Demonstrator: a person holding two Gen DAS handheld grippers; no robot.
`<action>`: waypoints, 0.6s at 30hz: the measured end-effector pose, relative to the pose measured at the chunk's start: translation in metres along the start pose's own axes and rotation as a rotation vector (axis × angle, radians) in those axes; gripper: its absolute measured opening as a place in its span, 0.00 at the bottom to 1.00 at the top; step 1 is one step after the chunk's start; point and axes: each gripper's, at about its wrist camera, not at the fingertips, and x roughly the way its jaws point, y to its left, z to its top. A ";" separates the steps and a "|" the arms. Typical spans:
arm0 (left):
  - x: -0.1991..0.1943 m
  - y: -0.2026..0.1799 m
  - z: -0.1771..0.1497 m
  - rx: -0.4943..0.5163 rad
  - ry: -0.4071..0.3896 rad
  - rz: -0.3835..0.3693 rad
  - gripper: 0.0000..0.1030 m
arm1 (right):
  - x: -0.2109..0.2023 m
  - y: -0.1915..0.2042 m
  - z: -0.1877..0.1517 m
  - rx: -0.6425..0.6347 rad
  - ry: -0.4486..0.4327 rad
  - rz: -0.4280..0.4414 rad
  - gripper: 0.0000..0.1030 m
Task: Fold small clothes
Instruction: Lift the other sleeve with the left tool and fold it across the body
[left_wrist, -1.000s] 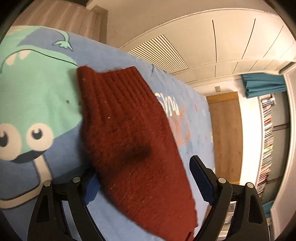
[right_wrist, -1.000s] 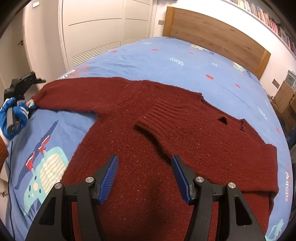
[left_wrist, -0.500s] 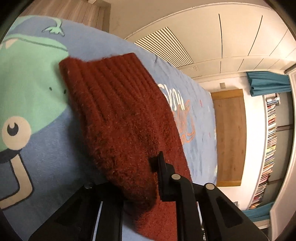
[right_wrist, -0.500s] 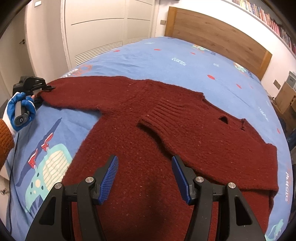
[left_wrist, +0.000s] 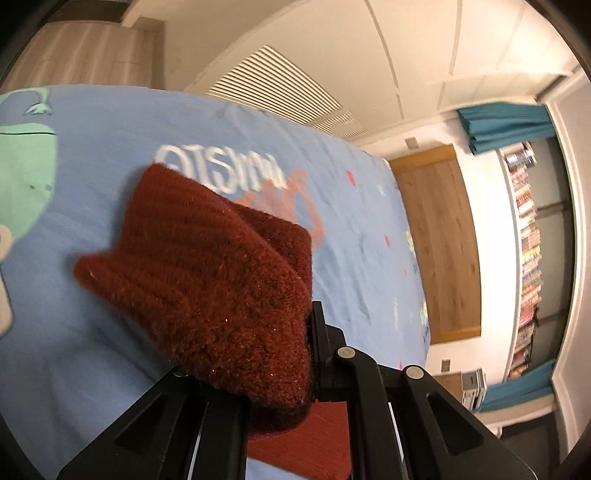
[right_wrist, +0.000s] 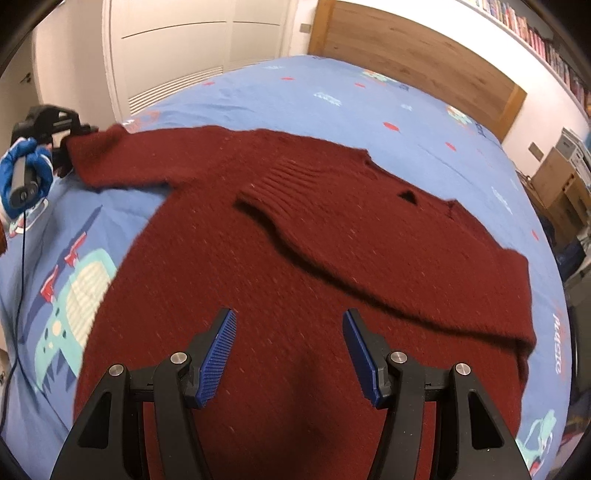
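A dark red knitted sweater (right_wrist: 295, 251) lies spread on the blue bed. One sleeve is folded across its chest, its ribbed cuff (right_wrist: 273, 181) near the middle. My left gripper (left_wrist: 266, 354) is shut on the other sleeve's ribbed cuff (left_wrist: 207, 266) and holds it lifted off the bed; it also shows in the right wrist view (right_wrist: 62, 147) at the far left. My right gripper (right_wrist: 290, 354) is open and empty, hovering over the sweater's lower body.
The bed has a blue printed cover (right_wrist: 332, 96) with cartoon figures. A wooden headboard (right_wrist: 413, 59) stands at the far end. White wardrobe doors (right_wrist: 177, 48) are to the left, boxes (right_wrist: 565, 173) and bookshelves to the right.
My left gripper closed on the sleeve cuff and lifted it, carrying it inward over the bed. My right gripper stayed open over the sweater.
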 end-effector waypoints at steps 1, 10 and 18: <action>0.003 -0.007 -0.004 0.014 0.007 -0.011 0.07 | -0.001 -0.003 -0.002 0.007 0.005 -0.002 0.60; 0.027 -0.072 -0.043 0.085 0.091 -0.133 0.07 | -0.015 -0.029 -0.016 0.063 0.001 -0.010 0.63; 0.047 -0.134 -0.074 0.146 0.153 -0.223 0.07 | -0.029 -0.060 -0.033 0.126 -0.004 -0.032 0.63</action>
